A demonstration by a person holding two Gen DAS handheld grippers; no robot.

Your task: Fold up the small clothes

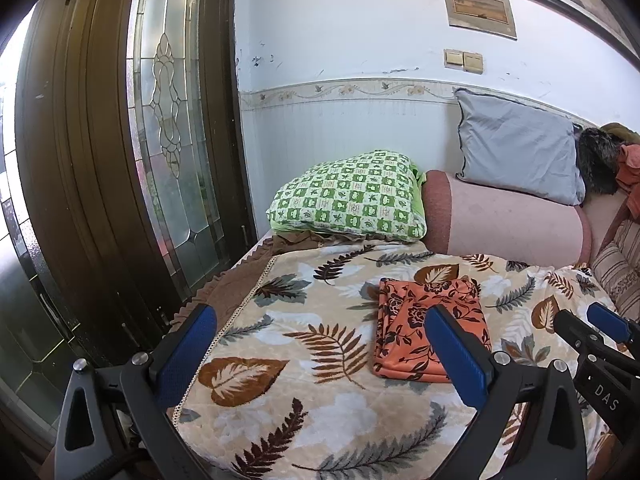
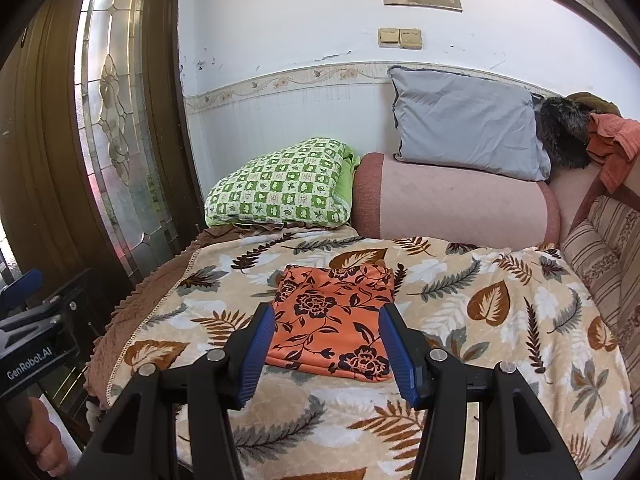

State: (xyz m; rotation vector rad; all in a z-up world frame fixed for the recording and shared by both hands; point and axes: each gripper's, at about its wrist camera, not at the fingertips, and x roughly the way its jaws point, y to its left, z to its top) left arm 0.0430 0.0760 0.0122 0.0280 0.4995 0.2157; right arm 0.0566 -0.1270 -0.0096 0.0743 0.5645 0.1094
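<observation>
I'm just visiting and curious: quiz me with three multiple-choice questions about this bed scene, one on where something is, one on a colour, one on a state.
1. Where does the folded orange floral cloth lie?
A on the leaf-patterned blanket
B on the grey pillow
C on the floor

2. What colour is the checked pillow by the glass-panelled door?
A blue and white
B green and white
C red and black

3. How do the right gripper jaws stand?
A clamped on the cloth
B open, holding nothing
C gripping a pillow

Answers: 1 A, it rests flat on the blanket; 2 B, green squares show; 3 B, a gap separates the blue pads.
</observation>
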